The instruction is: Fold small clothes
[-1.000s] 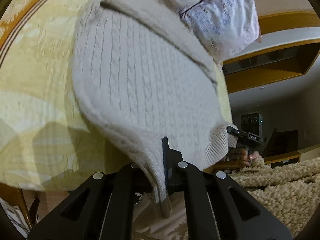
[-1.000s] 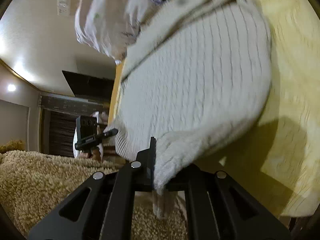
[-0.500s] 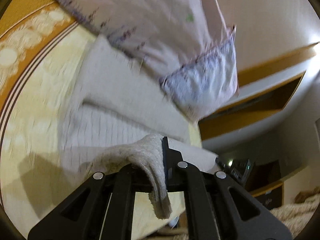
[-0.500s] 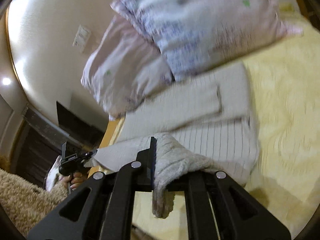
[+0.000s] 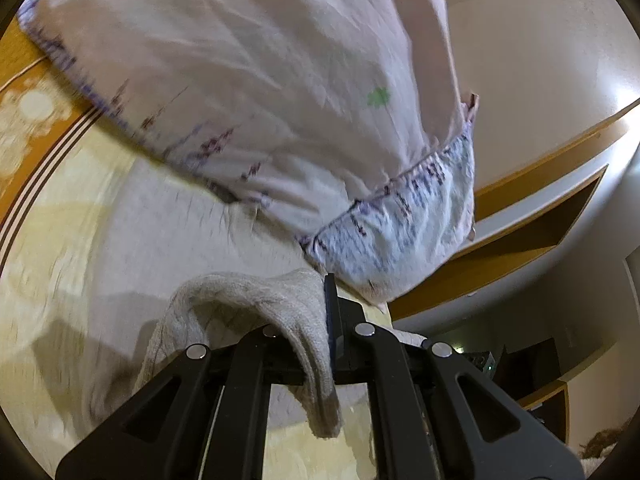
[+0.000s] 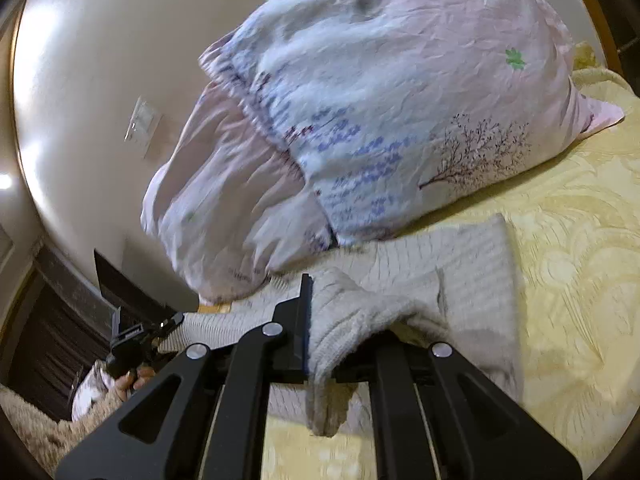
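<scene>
Each gripper, left gripper (image 5: 326,320) and right gripper (image 6: 310,320), was clamped on the sweater (image 6: 460,272) hem. The pillow (image 6: 380,120) lay close; the fold risked snagging it and bunching.

Right gripper (image 6: 308,320) jaws clamped on cream knit sweater (image 6: 460,276) hem — floral pillow (image 6: 380,128) behind, yellow bedspread (image 6: 580,280)

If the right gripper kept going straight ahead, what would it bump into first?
Probably the pink flowered pillow. The right gripper, shut on the cream sweater, points at it, though depth is unclear.
</scene>
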Motion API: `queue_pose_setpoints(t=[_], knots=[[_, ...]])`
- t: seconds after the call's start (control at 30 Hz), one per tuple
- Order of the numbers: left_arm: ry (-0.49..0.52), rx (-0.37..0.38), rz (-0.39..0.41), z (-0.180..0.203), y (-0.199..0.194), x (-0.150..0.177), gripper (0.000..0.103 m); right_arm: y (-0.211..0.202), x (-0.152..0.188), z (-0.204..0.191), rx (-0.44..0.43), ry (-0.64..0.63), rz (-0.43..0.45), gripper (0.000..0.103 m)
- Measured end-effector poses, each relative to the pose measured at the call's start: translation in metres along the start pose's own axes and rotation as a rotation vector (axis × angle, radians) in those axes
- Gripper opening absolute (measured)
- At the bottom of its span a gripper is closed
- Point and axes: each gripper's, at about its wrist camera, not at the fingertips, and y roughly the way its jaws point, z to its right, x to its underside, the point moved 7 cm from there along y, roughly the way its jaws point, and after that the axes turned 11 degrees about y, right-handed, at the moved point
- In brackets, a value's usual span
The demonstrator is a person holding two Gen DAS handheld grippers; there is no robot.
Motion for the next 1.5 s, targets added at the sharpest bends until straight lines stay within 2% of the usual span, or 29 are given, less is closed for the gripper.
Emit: queue_pose_setpoints(t=[0.13, 0.33, 0.5, 0.6, 0.63, 0.67, 0.7, 0.73, 0.77, 0.83, 0.87, 0.97, 1.07, 1.23, 1.33, 1.5], knots=[[-0.083, -0.045, -0.017, -0.029, 0.031, -0.012, 0.005, 0.033, -0.008, 0.028, 0.059, 0.074, -0.014, 0.006], [-0.184, -0.104, -0.056, -0.065, 0.065, -0.008, 0.005, 0.073, -0.011, 0.069, 0.163, 0.200, -0.063, 0.006], [-0.268, -0.109, -0.072, -0.084, 0.076, -0.006, 0.005, 0.087, -0.013, 0.090, 0.176, 0.326, -0.084, 0.011], [-0.308, -0.105, -0.080, -0.090, 0.079, -0.005, 0.007, 0.097, -0.017, 0.095, 0.145, 0.414, -0.086, 0.031], [-0.326, -0.097, -0.082, -0.091, 0.080, -0.006, 0.013, 0.099, -0.020, 0.094, 0.132, 0.433, -0.078, 0.039], [-0.334, -0.093, -0.080, -0.091, 0.081, -0.006, 0.024, 0.101, -0.023, 0.092, 0.125, 0.438, -0.072, 0.043], [-0.339, -0.086, -0.074, -0.090, 0.081, -0.008, 0.029, 0.102, -0.026, 0.090, 0.122, 0.436, -0.067, 0.050], [-0.340, -0.077, -0.065, -0.088, 0.080, -0.010, 0.040, 0.103, -0.028, 0.086, 0.125, 0.423, -0.059, 0.054], [-0.337, -0.073, -0.057, -0.086, 0.080, -0.013, 0.052, 0.103, -0.030, 0.084, 0.129, 0.410, -0.052, 0.056], [-0.310, -0.078, -0.024, -0.080, 0.074, -0.022, 0.064, 0.101, -0.034, 0.082, 0.134, 0.397, -0.040, 0.058], [-0.296, -0.084, -0.014, -0.078, 0.071, -0.025, 0.066, 0.098, -0.035, 0.081, 0.135, 0.395, -0.034, 0.058], [-0.232, -0.129, -0.016, -0.073, 0.058, -0.032, 0.066, 0.080, -0.038, 0.075, 0.166, 0.331, -0.007, 0.058], [-0.124, -0.234, -0.054, -0.069, 0.042, -0.028, 0.063, 0.052, -0.037, 0.074, 0.238, 0.219, 0.015, 0.057], [0.062, -0.388, -0.167, -0.063, 0.023, 0.006, 0.053, 0.019, -0.010, 0.083, 0.339, 0.104, -0.028, 0.045], [0.137, -0.434, -0.212, -0.061, 0.018, 0.029, 0.050, 0.013, 0.008, 0.089, 0.384, 0.068, -0.063, 0.045], [0.148, -0.446, -0.216, -0.064, 0.014, 0.044, 0.046, 0.015, 0.027, 0.096, 0.458, 0.029, -0.085, 0.045]])
